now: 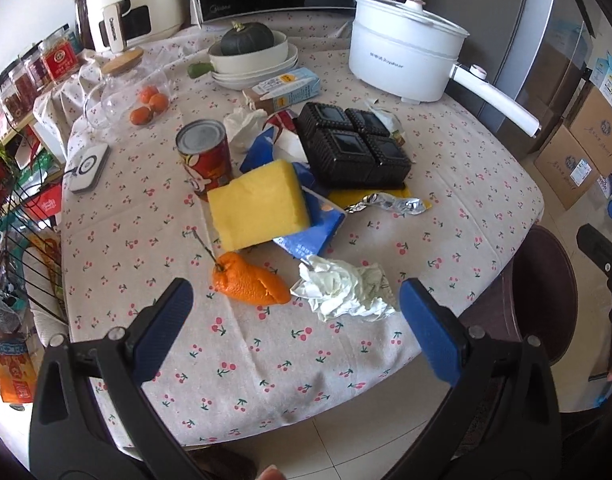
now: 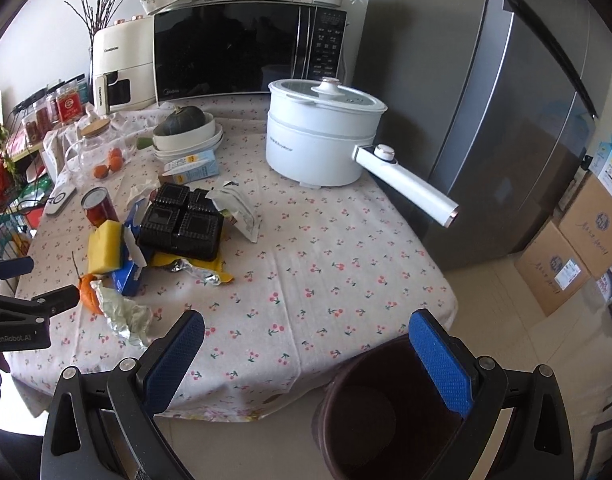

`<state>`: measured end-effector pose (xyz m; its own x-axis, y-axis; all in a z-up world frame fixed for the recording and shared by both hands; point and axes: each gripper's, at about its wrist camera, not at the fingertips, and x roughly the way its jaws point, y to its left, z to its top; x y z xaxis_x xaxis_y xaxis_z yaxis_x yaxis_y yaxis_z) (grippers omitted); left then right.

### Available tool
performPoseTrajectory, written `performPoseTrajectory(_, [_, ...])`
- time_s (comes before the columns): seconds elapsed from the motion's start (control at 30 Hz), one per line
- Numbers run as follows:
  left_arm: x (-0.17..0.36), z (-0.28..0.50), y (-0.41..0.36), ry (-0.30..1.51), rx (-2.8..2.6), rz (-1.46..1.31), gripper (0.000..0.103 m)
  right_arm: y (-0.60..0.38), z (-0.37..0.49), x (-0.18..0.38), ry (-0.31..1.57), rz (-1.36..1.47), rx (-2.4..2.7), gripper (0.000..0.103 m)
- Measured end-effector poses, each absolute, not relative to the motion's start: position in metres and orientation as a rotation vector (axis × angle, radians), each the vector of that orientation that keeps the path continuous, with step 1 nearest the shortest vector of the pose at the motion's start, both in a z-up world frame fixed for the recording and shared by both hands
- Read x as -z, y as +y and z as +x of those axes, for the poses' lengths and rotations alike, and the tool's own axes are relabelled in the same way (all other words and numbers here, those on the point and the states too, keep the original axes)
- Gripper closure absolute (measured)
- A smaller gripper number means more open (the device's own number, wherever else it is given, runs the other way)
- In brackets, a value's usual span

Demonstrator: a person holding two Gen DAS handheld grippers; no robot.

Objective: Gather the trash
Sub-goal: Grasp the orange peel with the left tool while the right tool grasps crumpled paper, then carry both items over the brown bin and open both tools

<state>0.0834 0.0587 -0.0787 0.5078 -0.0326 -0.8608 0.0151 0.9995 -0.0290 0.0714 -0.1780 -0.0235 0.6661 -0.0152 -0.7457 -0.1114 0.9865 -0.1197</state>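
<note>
Trash lies on the cherry-print tablecloth [image 1: 266,360]: an orange peel [image 1: 248,280], a crumpled white wrapper [image 1: 343,292], a yellow sponge [image 1: 258,202], torn blue packaging [image 1: 311,228], foil [image 1: 385,203], a black plastic tray [image 1: 351,148] and a red can [image 1: 205,152]. My left gripper [image 1: 296,304] is open, just in front of the peel and wrapper. My right gripper [image 2: 306,340] is open and empty over the table's near edge, above a dark brown bin [image 2: 389,412]. The bin also shows in the left wrist view [image 1: 545,280].
A white electric pot [image 2: 321,136] with a long handle, stacked bowls with a squash [image 1: 252,54], a milk carton [image 1: 284,88], a microwave [image 2: 246,52] and an air fryer [image 1: 130,0] stand at the back. A fridge [image 2: 505,120] and cardboard boxes [image 2: 573,240] are right.
</note>
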Motion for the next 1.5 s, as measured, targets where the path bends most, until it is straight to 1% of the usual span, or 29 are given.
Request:
performPoseTrajectory(0.1, [0.096, 0.091, 0.077, 1.113, 0.042, -0.107, 0.007, -0.171, 0.082, 0.045, 0.918, -0.153, -0.078, 0.0])
performPoseTrajectory(0.17, [0.1, 0.094, 0.083, 1.127, 0.045, -0.138, 0.007, -0.164, 0.088, 0.054, 0.969, -0.144, -0.111, 0.0])
performPoseTrajectory(0.27, [0.109, 0.101, 0.086, 1.147, 0.028, -0.107, 0.013, -0.154, 0.093, 0.054, 0.969, -0.134, -0.126, 0.0])
performPoseTrajectory(0.33, [0.119, 0.107, 0.091, 1.168, 0.005, -0.111, 0.021, -0.148, 0.096, 0.052, 0.962, -0.124, -0.134, 0.0])
performPoseTrajectory(0.43, [0.134, 0.118, 0.102, 1.192, -0.031, -0.164, 0.028, -0.14, 0.102, 0.053, 0.969, -0.106, -0.146, 0.0])
performPoseTrajectory(0.57, [0.147, 0.129, 0.11, 1.186, -0.093, -0.228, 0.033, -0.126, 0.108, 0.061, 0.985, -0.124, -0.152, 0.0])
performPoseTrajectory(0.6, [0.151, 0.131, 0.111, 1.192, -0.102, -0.243, 0.036, -0.123, 0.108, 0.063, 0.987, -0.127, -0.152, 0.0])
performPoseTrajectory(0.67, [0.159, 0.134, 0.115, 1.21, -0.103, -0.28, 0.045, -0.119, 0.109, 0.066, 0.997, -0.12, -0.159, 0.0])
performPoseTrajectory(0.73, [0.16, 0.134, 0.118, 1.214, -0.108, -0.301, 0.058, -0.114, 0.11, 0.07, 1.012, -0.105, -0.172, 0.0])
performPoseTrajectory(0.77, [0.16, 0.134, 0.118, 1.221, -0.108, -0.291, 0.059, -0.112, 0.11, 0.072, 1.02, -0.097, -0.177, 0.0])
performPoseTrajectory(0.83, [0.159, 0.132, 0.121, 1.227, -0.092, -0.295, 0.068, -0.109, 0.112, 0.077, 1.036, -0.089, -0.182, 0.0])
performPoseTrajectory(1.03, [0.151, 0.121, 0.136, 1.224, -0.041, -0.295, 0.075, -0.09, 0.114, 0.086, 1.059, -0.103, -0.217, 0.0])
performPoseTrajectory(1.4, [0.121, 0.087, 0.158, 1.135, -0.008, -0.227, 0.076, -0.041, 0.132, 0.125, 1.183, -0.015, -0.34, 0.0])
performPoseTrajectory(1.5, [0.118, 0.086, 0.163, 1.126, -0.017, -0.201, 0.076, -0.031, 0.138, 0.14, 1.217, 0.012, -0.343, 0.004])
